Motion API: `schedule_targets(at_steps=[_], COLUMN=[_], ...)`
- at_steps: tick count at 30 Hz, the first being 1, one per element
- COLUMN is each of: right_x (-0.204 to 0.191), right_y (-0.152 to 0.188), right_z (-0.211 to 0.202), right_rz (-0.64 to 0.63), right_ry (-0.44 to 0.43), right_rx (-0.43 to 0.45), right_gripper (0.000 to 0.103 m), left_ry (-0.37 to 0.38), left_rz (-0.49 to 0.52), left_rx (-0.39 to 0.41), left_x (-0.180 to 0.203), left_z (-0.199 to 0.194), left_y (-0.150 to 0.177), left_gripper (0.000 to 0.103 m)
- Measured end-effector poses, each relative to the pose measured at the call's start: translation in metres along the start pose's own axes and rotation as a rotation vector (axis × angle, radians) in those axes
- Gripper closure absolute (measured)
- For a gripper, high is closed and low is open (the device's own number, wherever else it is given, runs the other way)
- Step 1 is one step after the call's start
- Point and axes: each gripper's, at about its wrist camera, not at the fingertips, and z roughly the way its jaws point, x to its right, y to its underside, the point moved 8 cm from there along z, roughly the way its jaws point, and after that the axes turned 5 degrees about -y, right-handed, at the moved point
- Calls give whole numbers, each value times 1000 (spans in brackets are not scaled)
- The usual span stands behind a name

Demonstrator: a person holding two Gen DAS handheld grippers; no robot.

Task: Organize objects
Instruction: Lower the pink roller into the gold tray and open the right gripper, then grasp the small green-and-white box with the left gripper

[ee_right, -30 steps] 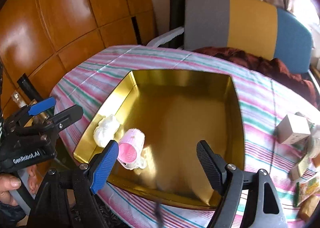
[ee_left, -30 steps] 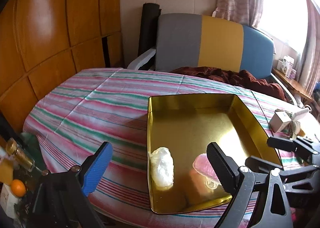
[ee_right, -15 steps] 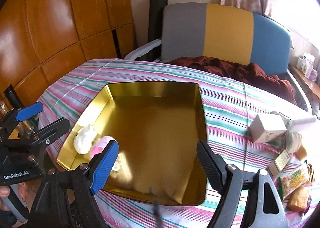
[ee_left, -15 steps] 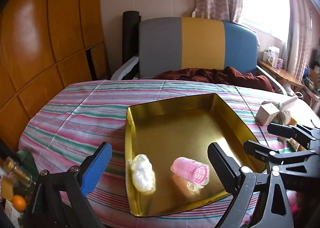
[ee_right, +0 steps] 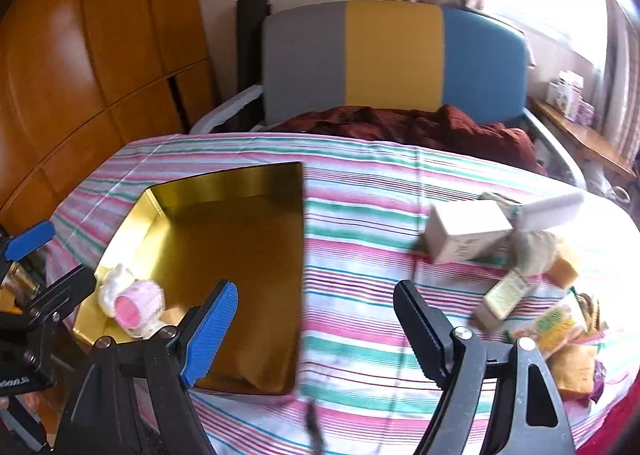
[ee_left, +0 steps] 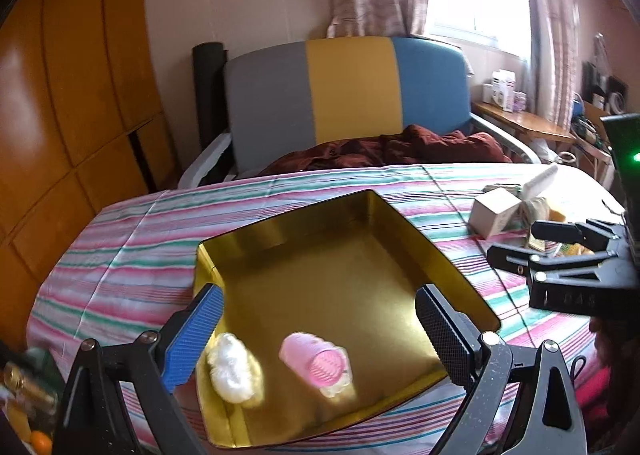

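A gold metal tray point(ee_left: 400, 223) point(ee_right: 240, 183) lies on the striped tablecloth. A pink hair roller point(ee_left: 316, 363) point(ee_right: 138, 307) and a white fluffy wad point(ee_left: 234, 369) point(ee_right: 114, 285) lie in its near left corner. My left gripper point(ee_left: 316, 331) is open and empty, above the tray's near end. My right gripper point(ee_right: 314, 327) is open and empty, over the cloth just right of the tray. A small white box point(ee_right: 466, 231) point(ee_left: 494, 211) and a heap of packets point(ee_right: 556, 319) lie at the right.
A white tube point(ee_right: 554, 205) rests behind the box. A grey, yellow and blue chair point(ee_right: 394, 59) with a dark red cloth point(ee_right: 420, 127) stands behind the table. Wood panels point(ee_right: 100, 35) line the left wall. The table edge is close in front.
Both grippers have swung to the right. The right gripper left the tray and now faces the box and packets. The roller and wad stay in the tray.
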Motion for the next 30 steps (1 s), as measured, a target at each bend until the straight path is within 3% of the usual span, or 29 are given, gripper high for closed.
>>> schedule_targets(at_steps=[9,17,24,30], right_x=[70,171,264,309], right_y=[0,2,20,52], right_z=[-22,-61,-86,-92], right_rz=[97,297,474,683], right_ry=[101,222,355,338], right_rx=[15,54,89,117], right_gripper=[21,21,21,21], left_ry=[44,96,187,295], left_rz=[68,128,195,257], left_rx=[4,8,12,-10], left_x=[32,62,106,154], left_z=[2,8,10,15], left_y=[-7,-11,-17,-18], left_gripper=[6,6,6,7])
